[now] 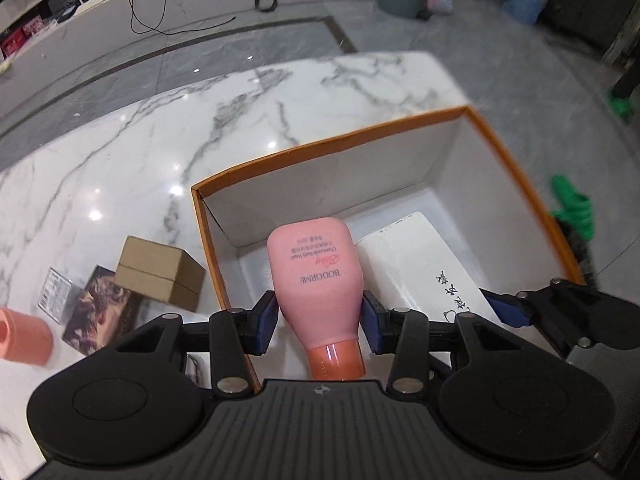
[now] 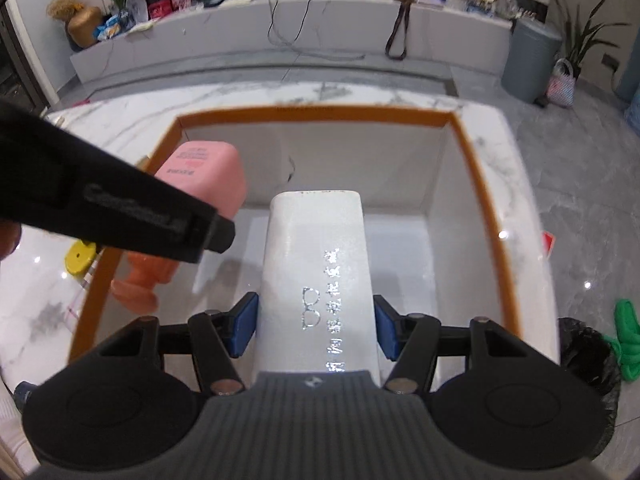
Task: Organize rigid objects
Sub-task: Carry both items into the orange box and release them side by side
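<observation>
My left gripper [image 1: 319,320] is shut on a pink BODORME bottle [image 1: 316,272], cap toward the camera, held over the near left part of the orange-rimmed white box [image 1: 332,140]. My right gripper [image 2: 316,328] is shut on a long white box with silver lettering [image 2: 316,260], held inside the same orange-rimmed box [image 2: 316,114]. The white box also shows in the left wrist view [image 1: 424,272], right of the bottle. The pink bottle shows in the right wrist view [image 2: 208,176], partly hidden by the left gripper's black body [image 2: 120,208].
On the marble table [image 1: 160,140] left of the box lie a brown cardboard box [image 1: 160,276], a dark printed box [image 1: 100,312], a small silver pack [image 1: 54,292] and a salmon cup [image 1: 22,336]. A yellow round item [image 2: 80,258] sits on the table. A green slipper [image 1: 572,208] lies on the floor.
</observation>
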The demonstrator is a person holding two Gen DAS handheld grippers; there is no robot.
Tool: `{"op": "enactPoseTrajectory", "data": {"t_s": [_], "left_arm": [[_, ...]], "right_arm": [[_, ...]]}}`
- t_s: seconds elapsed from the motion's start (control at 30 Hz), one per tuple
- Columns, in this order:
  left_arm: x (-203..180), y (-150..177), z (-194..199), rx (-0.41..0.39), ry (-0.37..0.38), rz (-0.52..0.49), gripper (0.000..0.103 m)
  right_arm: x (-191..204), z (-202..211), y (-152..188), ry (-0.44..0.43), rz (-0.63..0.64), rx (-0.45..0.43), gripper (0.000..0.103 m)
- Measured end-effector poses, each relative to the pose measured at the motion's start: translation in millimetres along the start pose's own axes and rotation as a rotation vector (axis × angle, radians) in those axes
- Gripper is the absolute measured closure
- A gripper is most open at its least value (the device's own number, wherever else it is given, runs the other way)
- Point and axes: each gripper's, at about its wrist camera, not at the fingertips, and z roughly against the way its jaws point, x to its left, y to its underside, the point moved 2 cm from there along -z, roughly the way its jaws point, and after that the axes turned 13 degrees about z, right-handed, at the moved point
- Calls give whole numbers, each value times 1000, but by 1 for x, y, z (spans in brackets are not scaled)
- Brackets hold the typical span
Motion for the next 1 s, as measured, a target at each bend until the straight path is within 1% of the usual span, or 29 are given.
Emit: {"op": "enactPoseTrajectory", "data": {"t_s": [0.07,0.13,0.17,0.23,0.3,0.37,0.43,0.5,0.53,0.6,0.7,0.77,0.83,0.93,1.0], "left_arm": [[-7,1,-8,4,-67,-50,54],[-18,2,-11,-20,-137,-130,54],[-21,1,-14,-21,-164,-153,54],[-25,1,-20,-8,-182,-176,54],[-25,1,-26,0,-200,-196,55],[-26,2,-29,-4,-201,-209,54],[-27,3,-31,-20,-213,-226,51],[-29,1,-32,-37,-213,-250,50],[-29,2,-31,-45,-210,-262,48],[-26,2,-26,-54,-178,-279,44],[-15,-1,-10,-91,-101,-246,41],[-5,-5,5,-134,-46,-202,41],[5,-8,20,-170,-16,-159,41],[15,-10,32,-214,-45,-123,41],[21,-7,33,-215,-84,-112,41]], "right_arm": [[-1,-8,0,-13,-6,15,44],[-3,-17,-1,-29,-27,41,44],[-4,-20,-2,-43,-37,53,44],[-4,-26,-3,-68,-45,71,44],[-2,-29,-4,-72,-38,77,44],[-4,-33,-5,-81,-51,87,44],[-5,-36,-2,-92,-61,97,44],[-5,-39,-1,-95,-62,104,44],[-5,-39,-1,-92,-62,103,44],[-3,-37,0,-93,-62,98,44],[-2,-36,2,-84,-66,108,44],[-4,-39,-3,-85,-78,120,43],[-5,-40,-5,-85,-91,128,43],[-4,-46,-8,-83,-111,148,43],[0,-50,-10,-103,-103,156,43]]}}
